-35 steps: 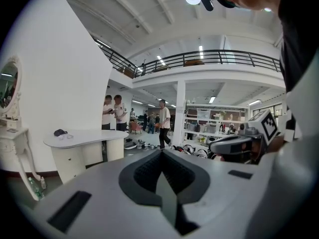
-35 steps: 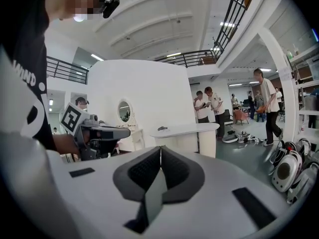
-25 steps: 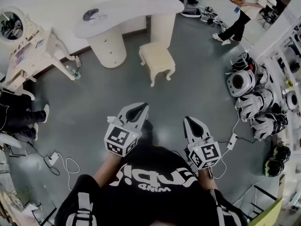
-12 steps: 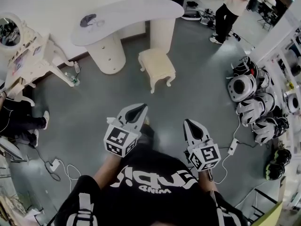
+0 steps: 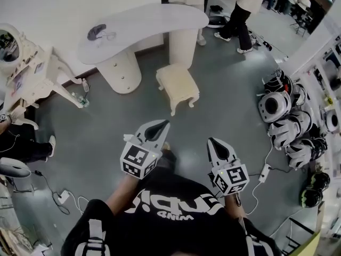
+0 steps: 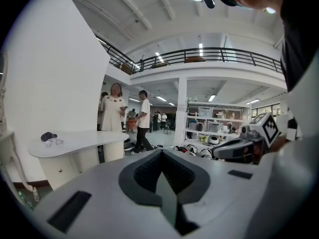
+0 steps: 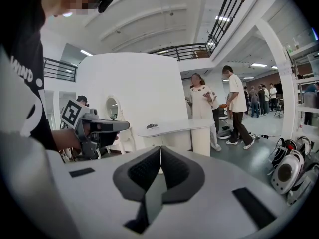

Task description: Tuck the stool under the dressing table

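My left gripper (image 5: 158, 126) is clenched on nothing, and my right gripper (image 5: 214, 143) is the same: jaws together, empty. Both are held low in front of me, well apart from the stool (image 5: 178, 84). The stool stands on the grey floor (image 5: 106, 127) just in front of the dressing table (image 5: 144, 23), not yet under its top.

I judge the step in hand to be the approach. To do it well, I would come to the near side of the stool and set both closed tips against the seat edge, one on each side. Then I would push evenly, so that it does not twist. I would aim at the gap between the drawer block (image 5: 121, 68) on the left and the round column (image 5: 184, 41) on the right. The curved legs could catch on the column.

I count one dressing table, one stool and two grippers. At the right lies a heap of helmets (image 5: 282, 116), too crowded to count.
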`<move>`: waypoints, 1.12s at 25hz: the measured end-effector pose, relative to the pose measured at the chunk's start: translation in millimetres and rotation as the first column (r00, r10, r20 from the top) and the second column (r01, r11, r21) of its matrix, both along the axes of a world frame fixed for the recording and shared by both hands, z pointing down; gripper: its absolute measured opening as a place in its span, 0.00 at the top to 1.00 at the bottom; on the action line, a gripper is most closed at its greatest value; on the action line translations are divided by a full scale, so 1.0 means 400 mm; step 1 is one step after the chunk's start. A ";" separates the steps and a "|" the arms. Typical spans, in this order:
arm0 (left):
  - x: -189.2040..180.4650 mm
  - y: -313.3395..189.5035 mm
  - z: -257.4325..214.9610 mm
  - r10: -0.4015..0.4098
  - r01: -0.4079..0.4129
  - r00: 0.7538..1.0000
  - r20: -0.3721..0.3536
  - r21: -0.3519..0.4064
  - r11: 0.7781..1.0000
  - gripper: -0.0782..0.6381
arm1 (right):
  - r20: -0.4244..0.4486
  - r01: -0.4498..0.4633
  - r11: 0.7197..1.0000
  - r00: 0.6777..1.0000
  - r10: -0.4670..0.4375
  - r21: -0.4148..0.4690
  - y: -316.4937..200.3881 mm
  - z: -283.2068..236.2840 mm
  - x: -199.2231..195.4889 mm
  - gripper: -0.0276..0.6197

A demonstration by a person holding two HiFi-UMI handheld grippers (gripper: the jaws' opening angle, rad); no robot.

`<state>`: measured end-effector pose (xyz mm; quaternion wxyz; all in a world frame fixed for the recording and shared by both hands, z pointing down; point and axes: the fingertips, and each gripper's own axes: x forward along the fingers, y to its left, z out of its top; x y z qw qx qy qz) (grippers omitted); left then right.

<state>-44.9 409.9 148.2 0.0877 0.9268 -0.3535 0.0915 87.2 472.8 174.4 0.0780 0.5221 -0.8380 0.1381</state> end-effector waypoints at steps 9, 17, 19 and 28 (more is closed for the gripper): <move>-0.033 -0.218 -0.018 0.043 -0.043 0.999 0.005 -0.029 0.999 0.88 | 0.013 -0.016 1.000 1.000 0.017 -0.016 -0.208 -0.023 -0.058 0.92; -0.077 -0.408 -0.001 0.059 -0.059 0.998 0.011 -0.046 0.997 0.88 | 0.017 -0.035 0.999 0.999 0.035 -0.007 -0.398 -0.028 -0.103 0.92; -0.079 -0.445 0.001 0.063 -0.062 0.998 0.016 -0.038 0.997 0.88 | 0.013 -0.043 0.999 0.999 0.043 0.001 -0.432 -0.028 -0.102 0.92; -0.052 -0.577 0.014 0.054 -0.053 0.998 0.020 -0.035 0.998 0.88 | -0.012 -0.089 0.996 0.996 0.089 -0.007 -0.553 -0.016 -0.054 0.92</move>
